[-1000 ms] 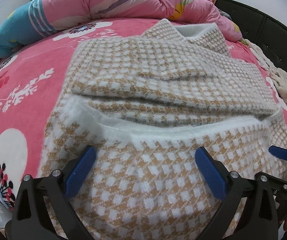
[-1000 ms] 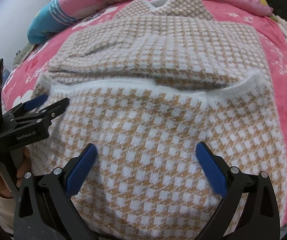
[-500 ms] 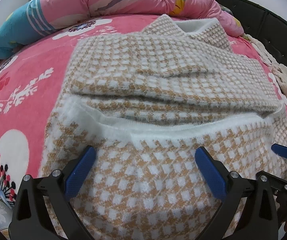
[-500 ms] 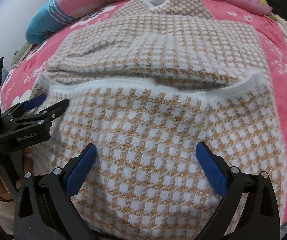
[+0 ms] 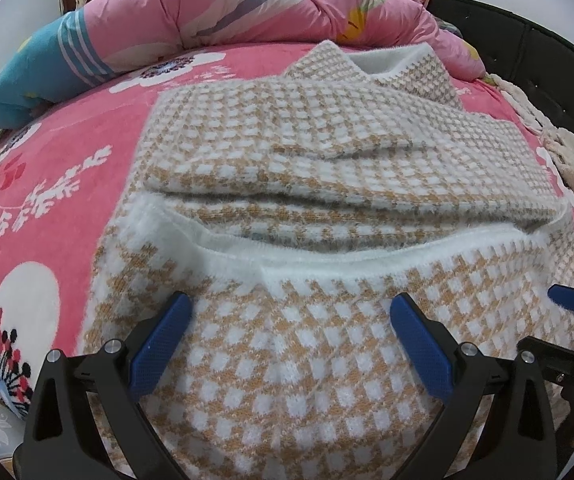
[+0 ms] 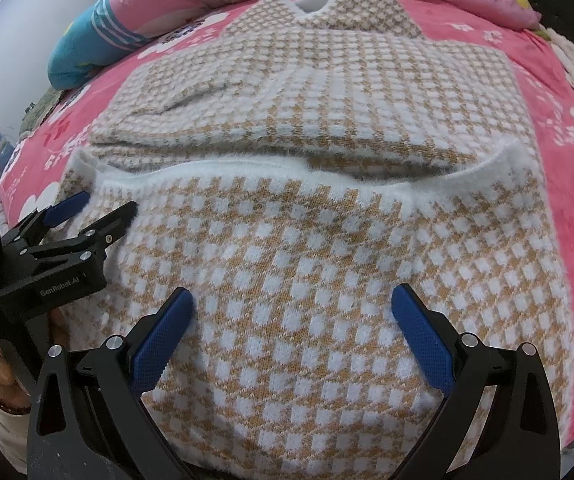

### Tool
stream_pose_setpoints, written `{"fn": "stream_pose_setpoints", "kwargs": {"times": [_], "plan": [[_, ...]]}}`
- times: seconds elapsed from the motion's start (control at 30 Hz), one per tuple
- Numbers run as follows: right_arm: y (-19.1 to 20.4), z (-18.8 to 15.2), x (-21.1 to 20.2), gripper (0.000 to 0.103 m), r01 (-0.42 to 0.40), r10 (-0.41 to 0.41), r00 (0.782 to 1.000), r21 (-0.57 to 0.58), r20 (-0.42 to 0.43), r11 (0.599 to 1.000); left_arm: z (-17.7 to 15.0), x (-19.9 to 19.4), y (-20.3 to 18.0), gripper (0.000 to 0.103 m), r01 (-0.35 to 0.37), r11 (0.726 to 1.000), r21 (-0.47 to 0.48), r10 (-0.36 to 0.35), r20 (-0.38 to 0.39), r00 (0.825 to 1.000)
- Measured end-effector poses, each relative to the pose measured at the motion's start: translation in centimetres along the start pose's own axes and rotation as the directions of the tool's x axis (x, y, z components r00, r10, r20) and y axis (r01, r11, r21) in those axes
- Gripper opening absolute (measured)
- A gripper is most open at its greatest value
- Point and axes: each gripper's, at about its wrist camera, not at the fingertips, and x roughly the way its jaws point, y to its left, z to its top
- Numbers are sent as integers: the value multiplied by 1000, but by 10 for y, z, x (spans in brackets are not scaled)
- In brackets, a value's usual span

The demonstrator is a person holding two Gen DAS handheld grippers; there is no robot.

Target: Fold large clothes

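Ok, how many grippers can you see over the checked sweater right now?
2. The left gripper sits open above the near-left part of the checked sweater; the right gripper sits open over the near middle. Neither holds fabric. Nothing suggests another hidden.

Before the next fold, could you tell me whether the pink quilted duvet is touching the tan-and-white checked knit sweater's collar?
Cannot tell. In the left wrist view the collar overlaps the pink quilted duvet, but that may only be line of sight; the right wrist view shows no plain gap either.
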Motion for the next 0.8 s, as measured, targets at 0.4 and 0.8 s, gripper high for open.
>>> {"fn": "stream_pose_setpoints", "kwargs": {"times": [0.4, 0.8], "plan": [[-2, 3, -1, 95, -12, 12, 1000, -11, -20, 1000, 14, -42, 17, 99, 65, 998, -26, -60, 139, 988], [0, 23, -17, 95, -27, 26, 999, -36, -27, 999, 84, -60, 17, 99, 41, 999, 16, -44, 232, 972]]}}
